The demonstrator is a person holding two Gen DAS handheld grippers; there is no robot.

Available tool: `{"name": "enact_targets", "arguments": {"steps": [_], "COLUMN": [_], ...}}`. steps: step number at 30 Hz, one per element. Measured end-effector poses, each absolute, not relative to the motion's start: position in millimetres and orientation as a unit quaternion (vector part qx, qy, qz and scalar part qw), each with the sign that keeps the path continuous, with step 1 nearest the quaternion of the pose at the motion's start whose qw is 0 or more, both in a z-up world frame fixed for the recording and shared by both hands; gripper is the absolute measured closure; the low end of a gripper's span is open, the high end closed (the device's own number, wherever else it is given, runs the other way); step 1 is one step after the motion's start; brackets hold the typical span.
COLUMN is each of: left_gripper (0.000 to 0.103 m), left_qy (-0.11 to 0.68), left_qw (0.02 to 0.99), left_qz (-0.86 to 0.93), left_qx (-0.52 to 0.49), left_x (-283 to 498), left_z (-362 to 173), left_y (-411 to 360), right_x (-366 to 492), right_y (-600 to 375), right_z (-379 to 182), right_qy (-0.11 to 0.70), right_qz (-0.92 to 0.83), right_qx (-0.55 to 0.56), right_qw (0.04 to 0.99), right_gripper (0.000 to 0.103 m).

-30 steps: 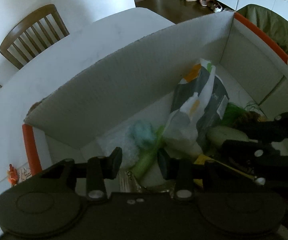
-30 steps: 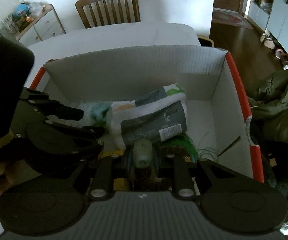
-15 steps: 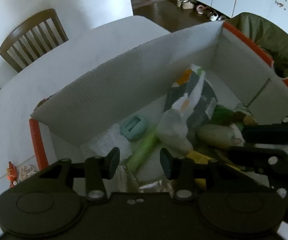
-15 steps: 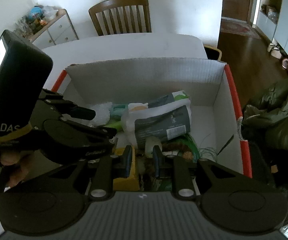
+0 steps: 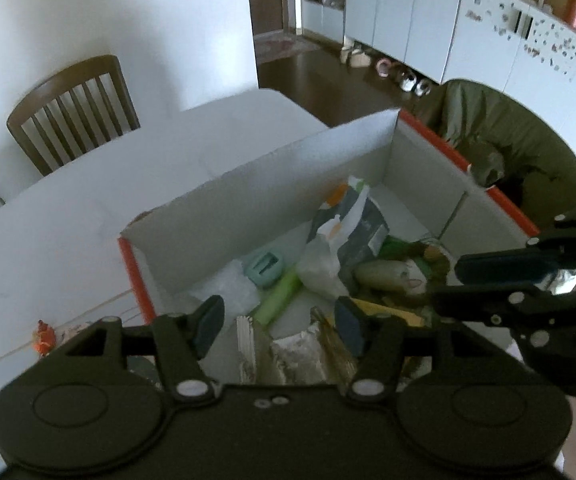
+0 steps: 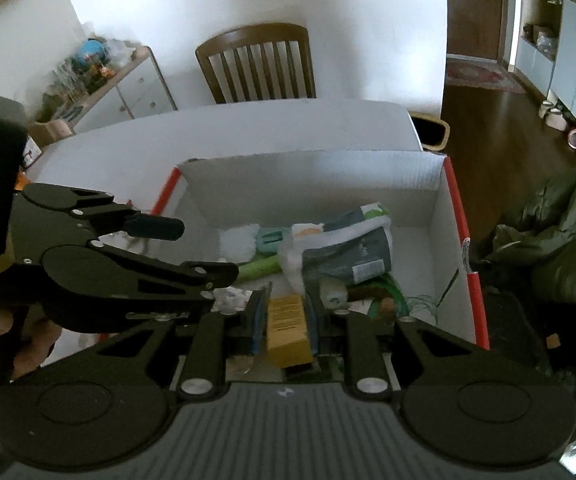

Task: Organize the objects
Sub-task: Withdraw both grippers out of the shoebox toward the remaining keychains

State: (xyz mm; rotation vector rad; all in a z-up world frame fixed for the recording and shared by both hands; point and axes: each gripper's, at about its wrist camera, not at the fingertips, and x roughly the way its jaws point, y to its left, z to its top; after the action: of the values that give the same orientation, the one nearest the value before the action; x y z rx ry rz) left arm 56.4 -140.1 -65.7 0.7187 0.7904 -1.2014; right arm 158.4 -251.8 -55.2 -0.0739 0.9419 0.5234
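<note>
While the left gripper [image 5: 280, 322] hovers over the box [image 5: 288, 172] with fingers spread and empty, its view shows things already heaped inside: a grey pouch [image 5: 357, 226], a mint case [image 5: 266, 266] and a green tube [image 5: 278, 300] along the far wall. From the right wrist, the right gripper [image 6: 286, 316] has its fingers closed on a yellow carton [image 6: 288, 330] above the box's near edge. I judge the sorting well under way, with this carton not yet placed.

The left hand-held gripper [image 5: 280, 320] hangs wide open over a cardboard box [image 5: 272, 172] on the white worktop [image 5: 68, 216]; a mint case [image 5: 264, 267] lies toward twelve o'clock.
</note>
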Motion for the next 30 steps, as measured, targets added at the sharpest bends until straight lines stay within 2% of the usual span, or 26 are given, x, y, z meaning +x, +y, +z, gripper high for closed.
{"name": "enact_targets", "arguments": {"steps": [7,10,12,17,20,22,30], "left_gripper": [0.033,0.031,0.031,0.031,0.021,0.02,0.005], "left_qy": [0.348,0.349,0.349,0.349,0.347,0.342,0.341], "left_qw": [0.705,0.708,0.71,0.72,0.727,0.733,0.75], "left_qz": [-0.547,-0.55,-0.551,-0.546,-0.542,-0.538,-0.519], "left_qx": [0.286,0.272,0.266,0.249,0.241,0.238,0.227], "left_x": [66.3,74.5,78.9,95.7,107.4,116.5,158.9], "left_z": [-48.2,-36.8,-33.6,-27.9,-24.9,-22.1,-22.5], "left_y": [-106.9,-86.0,-76.8,-49.5,-33.5,-21.7,16.6], "right_x": [132.3,121.7,115.7,104.3,97.5,92.1,75.6], "right_y": [-242.7,-234.9,-228.8,-214.4,-201.7,-191.2,-143.9], "right_z": [-37.0,-31.3,-27.8,-20.5,-18.4,-17.8,-21.0], "right_qy": [0.43,0.422,0.417,0.41,0.408,0.408,0.41], "right_qz": [0.256,0.252,0.245,0.239,0.238,0.238,0.247], "right_qx": [-0.031,-0.027,-0.022,-0.009,-0.01,-0.01,-0.01], "right_qw": [0.865,0.87,0.875,0.88,0.881,0.881,0.878], "right_gripper": [0.079,0.07,0.054,0.051,0.046,0.043,0.026]}}
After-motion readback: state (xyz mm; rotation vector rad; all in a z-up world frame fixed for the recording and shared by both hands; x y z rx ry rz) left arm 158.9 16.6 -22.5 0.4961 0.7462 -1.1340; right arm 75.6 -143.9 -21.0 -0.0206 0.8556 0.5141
